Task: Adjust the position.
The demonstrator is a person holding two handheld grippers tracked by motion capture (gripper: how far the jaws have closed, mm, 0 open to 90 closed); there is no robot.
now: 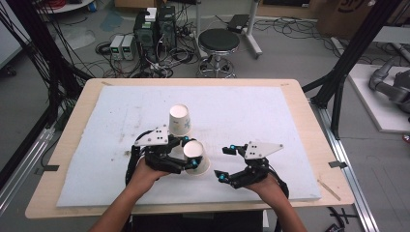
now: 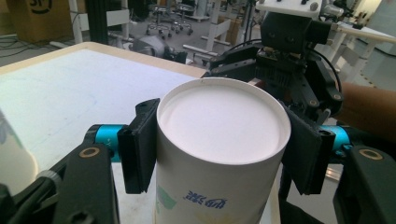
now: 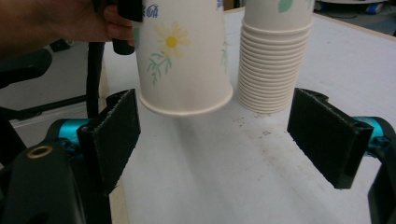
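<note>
Holding an upside-down paper cup [image 1: 196, 157] off the counter [image 1: 290, 125], at six o'clock of the cup stack [image 1: 180, 121].
The left hand-held gripper [image 1: 189, 152] pinches it; squeezing harder could crumple it, and the spread right hand-held gripper [image 1: 225, 163] could bump it.

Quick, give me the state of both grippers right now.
Left gripper: shut on the upside-down white paper cup with flower print, lifted off the table.
Right gripper: open, holding nothing.
</note>
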